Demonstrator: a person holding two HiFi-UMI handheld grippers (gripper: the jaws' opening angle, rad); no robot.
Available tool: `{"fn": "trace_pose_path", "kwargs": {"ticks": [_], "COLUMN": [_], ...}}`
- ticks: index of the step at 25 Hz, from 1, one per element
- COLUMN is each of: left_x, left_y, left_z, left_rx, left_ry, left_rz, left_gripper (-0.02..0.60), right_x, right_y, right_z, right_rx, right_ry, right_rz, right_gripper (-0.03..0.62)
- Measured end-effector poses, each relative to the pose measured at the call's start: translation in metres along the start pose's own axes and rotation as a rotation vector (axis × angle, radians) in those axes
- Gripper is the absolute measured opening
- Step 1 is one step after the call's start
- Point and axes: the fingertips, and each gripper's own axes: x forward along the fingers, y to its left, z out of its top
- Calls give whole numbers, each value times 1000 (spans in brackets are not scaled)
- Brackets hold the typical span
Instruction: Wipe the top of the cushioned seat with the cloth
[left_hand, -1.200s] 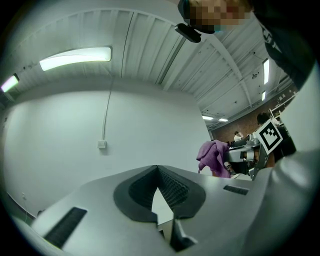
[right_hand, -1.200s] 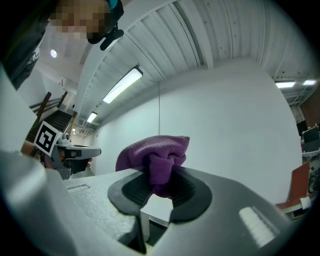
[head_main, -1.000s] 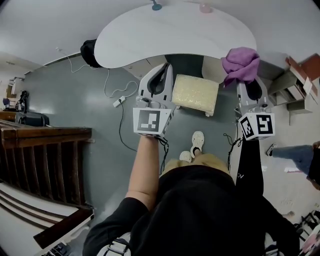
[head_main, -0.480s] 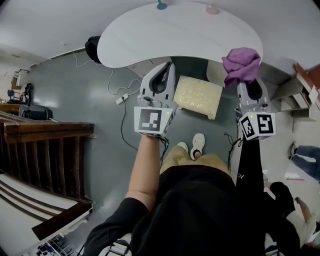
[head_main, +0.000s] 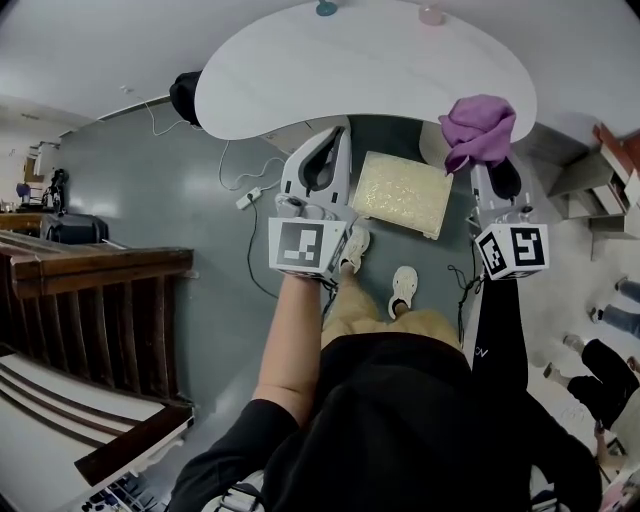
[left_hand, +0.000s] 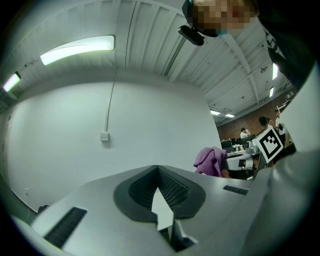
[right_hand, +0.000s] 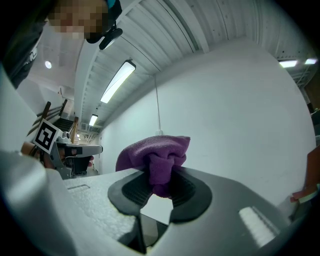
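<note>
With the person a step nearer than a second ago, the right claw (head_main: 487, 160) stays clamped on the purple cloth (head_main: 478, 125), held aloft beside the yet-unwiped cushioned seat (head_main: 402, 193), while the left claw (head_main: 333, 138) is closed and empty.

We record that in the head view the cloth (head_main: 480, 125) hides the tips of the right gripper (right_hand: 161, 187). At the far rim of the table (head_main: 300, 80), the teal item (head_main: 326, 8) and the pink item (head_main: 432, 15) are cropped and unidentifiable.
</note>
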Motion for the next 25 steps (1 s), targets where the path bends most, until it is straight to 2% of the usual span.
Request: {"fn": "trace_pose_path", "kwargs": {"ticks": [5, 9, 14, 18, 25], "left_x": [23, 55, 92, 117, 126], "left_y": [21, 39, 57, 65, 60], "left_z": [-13, -22, -35, -55, -89], "left_rx": [-25, -45, 45, 52, 26], "left_ry": [13, -2, -27, -3, 28], "left_rz": [-38, -98, -173, -236, -293], "left_gripper": [8, 8, 8, 8, 7], "right_x": [27, 54, 85, 104, 118], "right_y": [2, -3, -3, 0, 9], "right_z": [-9, -17, -29, -47, -84], "right_rx": [-1, -31, -30, -7, 2], "right_ry": [20, 37, 62, 94, 135], "right_rz": [-40, -75, -139, -169, -144], "right_gripper": [77, 77, 77, 77, 77]}}
